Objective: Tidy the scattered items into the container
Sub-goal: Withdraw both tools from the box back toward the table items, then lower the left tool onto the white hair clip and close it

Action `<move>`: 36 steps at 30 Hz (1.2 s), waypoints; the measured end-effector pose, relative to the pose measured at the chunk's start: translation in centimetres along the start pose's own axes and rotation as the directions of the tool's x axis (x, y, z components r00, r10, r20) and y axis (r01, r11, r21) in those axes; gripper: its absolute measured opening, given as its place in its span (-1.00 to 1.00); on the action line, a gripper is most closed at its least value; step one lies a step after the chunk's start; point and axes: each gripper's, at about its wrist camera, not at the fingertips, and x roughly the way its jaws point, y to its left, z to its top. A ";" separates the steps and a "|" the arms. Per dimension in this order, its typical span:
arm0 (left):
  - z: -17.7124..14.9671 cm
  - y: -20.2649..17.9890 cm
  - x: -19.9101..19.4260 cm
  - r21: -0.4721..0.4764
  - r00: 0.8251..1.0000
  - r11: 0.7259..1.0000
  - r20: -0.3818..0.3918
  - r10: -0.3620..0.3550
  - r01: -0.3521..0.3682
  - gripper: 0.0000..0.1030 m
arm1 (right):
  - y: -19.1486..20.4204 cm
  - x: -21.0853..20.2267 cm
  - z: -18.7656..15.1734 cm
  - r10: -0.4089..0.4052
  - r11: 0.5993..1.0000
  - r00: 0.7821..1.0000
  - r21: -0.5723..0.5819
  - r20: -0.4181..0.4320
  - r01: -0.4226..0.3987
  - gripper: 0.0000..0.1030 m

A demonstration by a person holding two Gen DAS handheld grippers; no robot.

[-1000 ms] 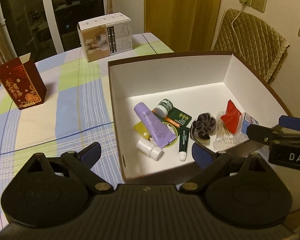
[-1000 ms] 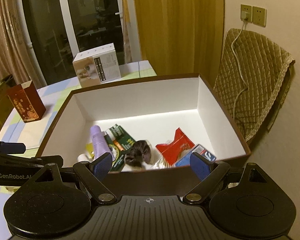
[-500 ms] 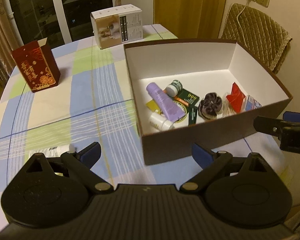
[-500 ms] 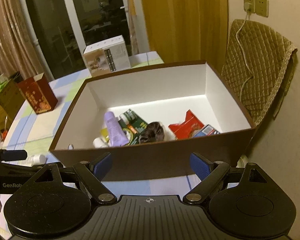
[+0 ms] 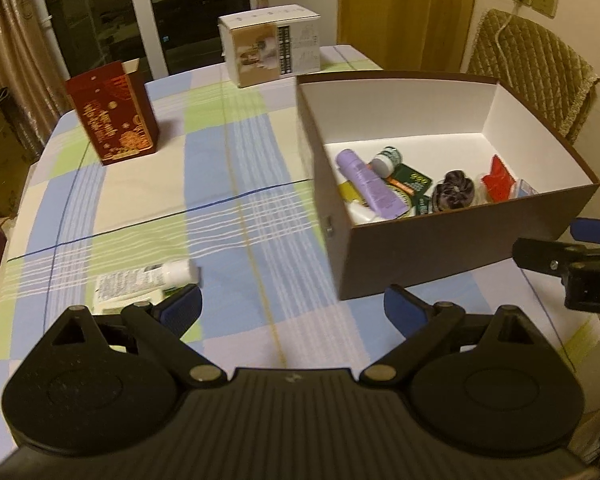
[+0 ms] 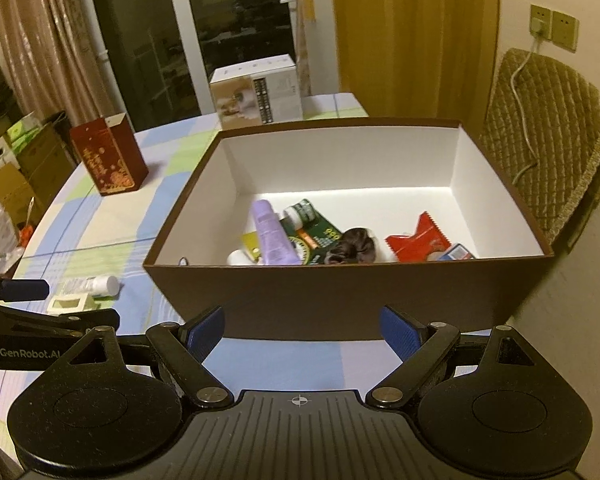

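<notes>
I have both grippers hanging over the checked tablecloth (image 5: 228, 184), each with its blue pads spread wide and nothing between them: the left gripper (image 5: 292, 308) near the table's front edge, the right gripper (image 6: 302, 330) facing the near wall of the brown container (image 6: 340, 296).

Two items lie outside the container, touching or nearly so: one white tube (image 5: 148, 278) with its cap pointing toward the container, and one small pale box (image 6: 70, 303) just beside it, close to my left pads.

Inside I count about eight things, though the near wall hides part of the pile: one purple tube (image 6: 272, 236), one white bottle with a green band (image 6: 300, 214), one green packet (image 6: 322, 236), one yellow piece (image 6: 250, 242), one dark scrunchie (image 6: 354, 248), one red sachet (image 6: 418, 240), one blue-and-white pack (image 6: 458, 252) and one white cap (image 6: 238, 258).

Two other boxes stand well apart on the table: one red carton (image 5: 112, 116) and one white carton (image 5: 270, 44).
</notes>
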 end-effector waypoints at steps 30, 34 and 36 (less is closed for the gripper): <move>-4.9 11.1 -1.6 -0.169 0.991 0.977 -0.057 0.120 -0.128 0.86 | 11.9 4.8 -1.3 0.117 0.968 0.987 -0.209 -0.106 -0.137 0.75; -5.6 12.5 -1.6 -0.201 0.989 0.970 -0.071 0.128 -0.140 0.86 | 13.0 5.5 -1.6 0.127 0.963 0.985 -0.222 -0.121 -0.151 0.75; -5.9 13.2 -1.5 -0.219 0.989 0.965 -0.080 0.128 -0.143 0.86 | 13.4 6.0 -1.7 0.132 0.963 0.983 -0.220 -0.130 -0.158 0.75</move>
